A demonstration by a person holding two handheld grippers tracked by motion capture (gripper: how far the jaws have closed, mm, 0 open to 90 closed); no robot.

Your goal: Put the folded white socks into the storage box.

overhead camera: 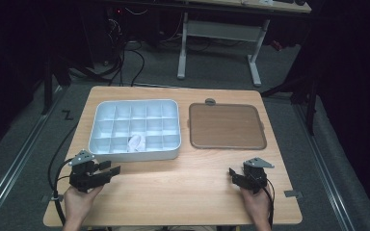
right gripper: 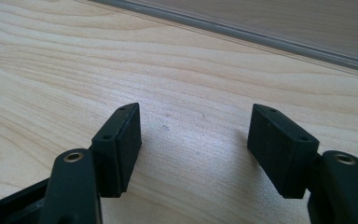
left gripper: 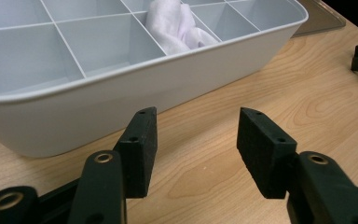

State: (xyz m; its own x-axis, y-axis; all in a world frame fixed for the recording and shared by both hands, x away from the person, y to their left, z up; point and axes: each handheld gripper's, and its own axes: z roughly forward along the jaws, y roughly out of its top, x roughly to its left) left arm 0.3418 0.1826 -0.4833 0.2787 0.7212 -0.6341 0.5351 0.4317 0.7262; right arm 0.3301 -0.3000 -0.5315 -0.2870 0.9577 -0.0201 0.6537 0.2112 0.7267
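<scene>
The white cloth (overhead camera: 136, 142) already sits bunched in a front-row compartment of the divider tray (overhead camera: 107, 155), so I judge the placing done; fitting the brown lid (overhead camera: 226, 126), which lies flat just right of the tray, looks left. My left gripper (overhead camera: 113, 170) rests near the tray's front wall, jaws apart and empty. My right gripper (overhead camera: 232, 172) lies below the lid, jaws likewise spread, holding nothing.

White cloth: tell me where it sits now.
The white cloth lies in a front-row compartment of the divided white tray, left half of the high view, just beyond the left gripper.
</scene>
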